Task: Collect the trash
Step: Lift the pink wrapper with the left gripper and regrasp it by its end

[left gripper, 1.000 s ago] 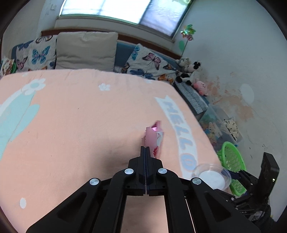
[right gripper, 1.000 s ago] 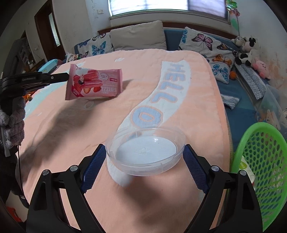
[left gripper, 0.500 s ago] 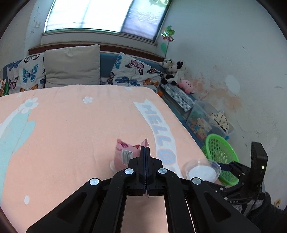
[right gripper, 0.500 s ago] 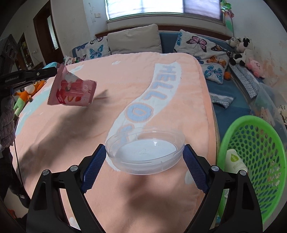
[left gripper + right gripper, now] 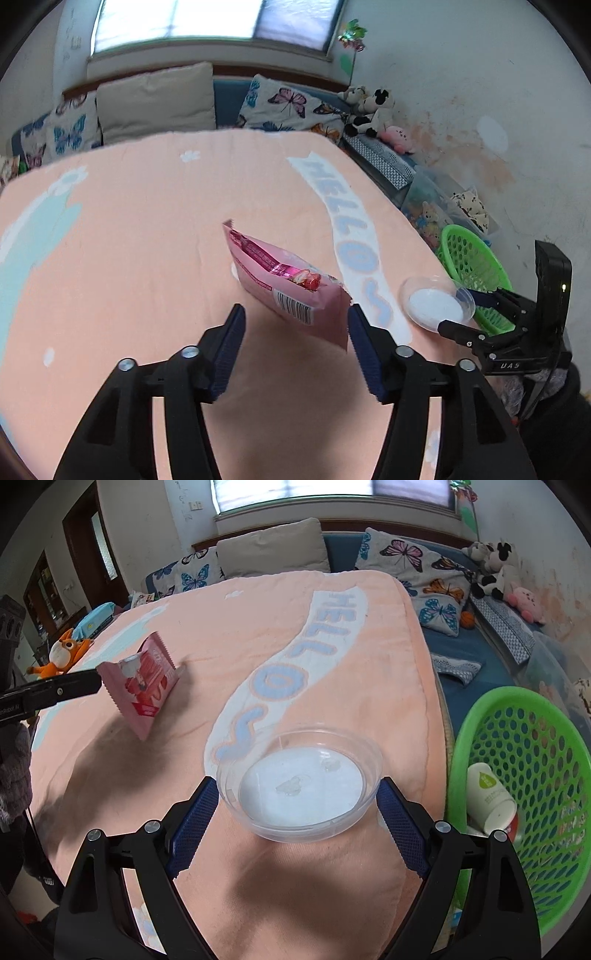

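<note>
The pink foil snack wrapper with a barcode and a torn top [image 5: 291, 291] hangs tilted in the air above the peach fleece blanket with the blue "HELLO" lettering [image 5: 147, 258], just ahead of the left gripper [image 5: 295, 328]. That gripper's jaws have just been opening, and its blue-padded fingers [image 5: 231, 343] now stand apart. From the left wrist view one lower corner of the wrapper lies close against the right-hand pad, and I cannot tell whether it still touches. Nothing clamps it, so it reads as a release in mid-air, well short of the bin, and it will likely land back on the blanket.

The round clear plastic dish with a few shreds of film in its bottom [image 5: 299, 786] sits between the pads of the right gripper [image 5: 299, 808], which press on its rim from both sides. The wide, level hold suits a shallow, flimsy dish: squeezed across its widest part it stays flat and keeps the scraps inside.

Beside the bed, past the blanket's edge, the bright green perforated plastic basket [image 5: 546, 775] serves as the bin, and it already holds a white paper cup with a green leaf mark [image 5: 487, 797] lying on its side. The dish is held near that edge, probably so that it can be tipped in next. The butterfly-print pillows [image 5: 424, 565] and plush toys [image 5: 495, 568] at the head of the bed lie well apart from all this.
</note>
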Action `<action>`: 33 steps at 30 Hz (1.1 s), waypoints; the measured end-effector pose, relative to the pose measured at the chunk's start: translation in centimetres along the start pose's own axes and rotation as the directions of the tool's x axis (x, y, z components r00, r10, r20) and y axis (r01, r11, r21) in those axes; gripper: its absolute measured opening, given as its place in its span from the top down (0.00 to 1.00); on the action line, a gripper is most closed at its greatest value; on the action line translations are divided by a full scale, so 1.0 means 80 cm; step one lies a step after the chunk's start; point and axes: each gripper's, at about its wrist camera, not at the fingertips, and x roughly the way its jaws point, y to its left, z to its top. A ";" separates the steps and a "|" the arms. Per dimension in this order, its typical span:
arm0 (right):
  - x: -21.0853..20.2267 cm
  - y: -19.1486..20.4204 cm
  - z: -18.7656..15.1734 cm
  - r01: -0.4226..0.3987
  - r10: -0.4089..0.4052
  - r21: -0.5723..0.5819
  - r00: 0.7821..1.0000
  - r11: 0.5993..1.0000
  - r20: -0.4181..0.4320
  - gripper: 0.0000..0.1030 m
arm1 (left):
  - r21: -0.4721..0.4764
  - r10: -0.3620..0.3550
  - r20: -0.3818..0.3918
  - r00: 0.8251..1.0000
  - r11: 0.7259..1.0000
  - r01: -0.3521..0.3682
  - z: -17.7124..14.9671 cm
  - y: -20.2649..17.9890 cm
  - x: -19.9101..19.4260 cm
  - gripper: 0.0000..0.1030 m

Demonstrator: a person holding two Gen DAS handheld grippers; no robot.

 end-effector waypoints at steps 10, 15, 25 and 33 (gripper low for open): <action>-0.003 -0.007 -0.001 0.000 0.000 0.013 1.000 1.000 0.002 0.16 | -0.155 -0.084 -0.012 0.996 0.985 0.081 -0.005 0.006 0.029 0.30; -0.006 -0.010 -0.001 -0.001 0.001 0.016 1.000 1.000 0.005 0.16 | -0.196 -0.151 -0.001 0.989 0.969 0.148 -0.010 0.007 0.032 0.30; -0.008 -0.005 0.004 -0.011 0.011 0.010 1.000 1.000 0.012 0.16 | -0.271 -0.139 -0.018 0.990 0.954 0.130 -0.017 0.022 0.037 0.27; -0.002 -0.007 0.006 -0.008 0.008 0.018 1.000 1.000 0.009 0.16 | -0.229 -0.054 0.016 0.998 0.972 0.056 -0.017 0.033 0.015 0.27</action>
